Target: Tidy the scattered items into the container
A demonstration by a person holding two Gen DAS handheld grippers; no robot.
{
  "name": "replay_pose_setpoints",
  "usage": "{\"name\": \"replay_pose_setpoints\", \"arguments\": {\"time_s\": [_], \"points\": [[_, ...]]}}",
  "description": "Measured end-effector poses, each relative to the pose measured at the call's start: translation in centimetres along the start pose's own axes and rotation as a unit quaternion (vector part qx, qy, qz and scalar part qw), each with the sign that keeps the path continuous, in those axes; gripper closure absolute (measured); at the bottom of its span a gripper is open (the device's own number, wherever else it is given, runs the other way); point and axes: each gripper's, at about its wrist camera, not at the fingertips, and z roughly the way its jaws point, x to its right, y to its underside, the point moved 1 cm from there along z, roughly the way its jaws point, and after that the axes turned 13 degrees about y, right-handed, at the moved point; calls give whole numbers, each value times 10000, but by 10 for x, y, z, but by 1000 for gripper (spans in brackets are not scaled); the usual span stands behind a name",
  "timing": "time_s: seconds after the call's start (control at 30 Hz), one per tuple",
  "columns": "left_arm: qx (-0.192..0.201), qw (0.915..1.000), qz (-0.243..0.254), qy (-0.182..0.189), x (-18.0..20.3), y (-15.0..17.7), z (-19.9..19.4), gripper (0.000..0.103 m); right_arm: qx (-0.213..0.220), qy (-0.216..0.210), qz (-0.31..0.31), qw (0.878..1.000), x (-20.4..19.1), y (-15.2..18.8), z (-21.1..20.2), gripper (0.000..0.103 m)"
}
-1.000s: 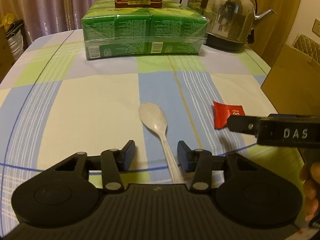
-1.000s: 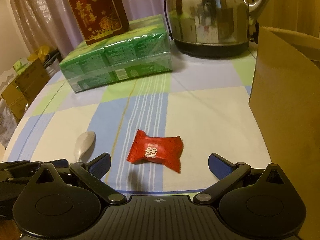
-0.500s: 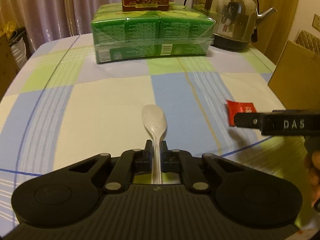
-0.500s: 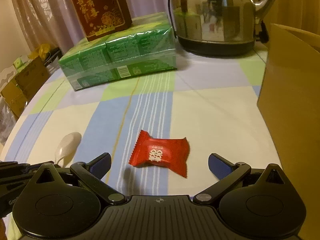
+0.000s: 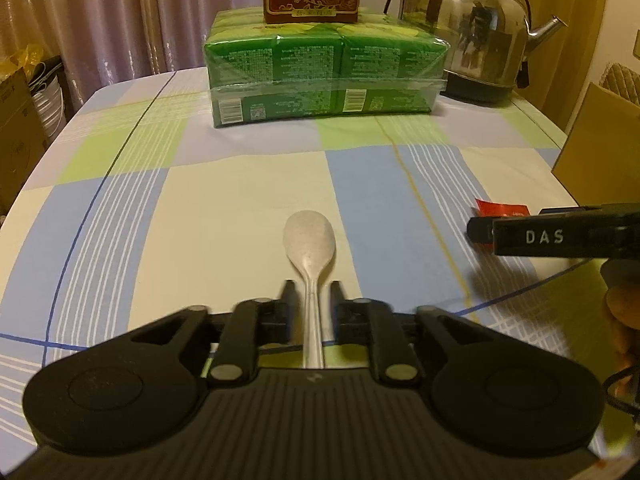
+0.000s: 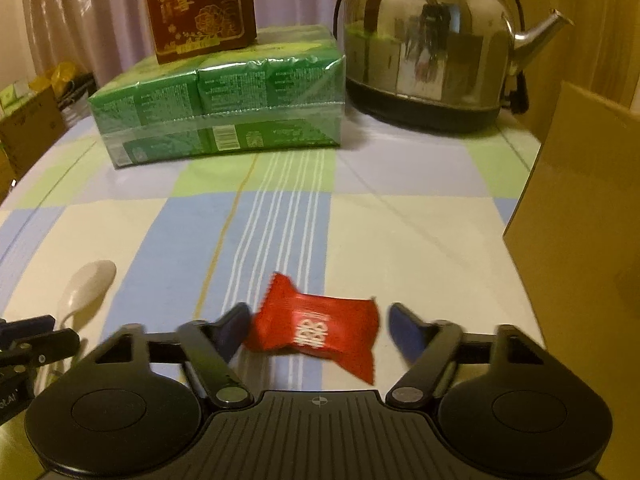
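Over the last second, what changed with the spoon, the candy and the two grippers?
The left gripper shut its jaws on the spoon handle, then eased; they are opening. The right gripper advanced around the red candy, jaws closing. Kettle, green pack and cardboard box stayed.

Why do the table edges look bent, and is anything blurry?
Left wrist view: the fisheye lens bows the tablecloth; the spoon is sharp. Right wrist view: the red candy and the closing right gripper smear; the kettle shows glare.
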Motion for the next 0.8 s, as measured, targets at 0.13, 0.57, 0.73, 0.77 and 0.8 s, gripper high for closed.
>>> {"name": "replay_pose_setpoints", "arguments": {"time_s": [0.13,0.57,0.73,0.77,0.8], "points": [[-56,9999,97,-23,1,-2,2,87,29,-29,-66,10000,1,2,-4,51],[-321,9989,233,251,29,17,-14,99,-154,-562,-104,9982,7,37,-54,62],[-449,9981,97,411,46,44,-35,99,-429,-835,101,9955,19,53,-75,62],[-473,9979,48,451,49,49,-40,99,-487,-890,128,9948,21,58,-82,62],[-499,9975,-7,498,52,56,-47,99,-543,-933,159,9940,24,64,-88,62]]}}
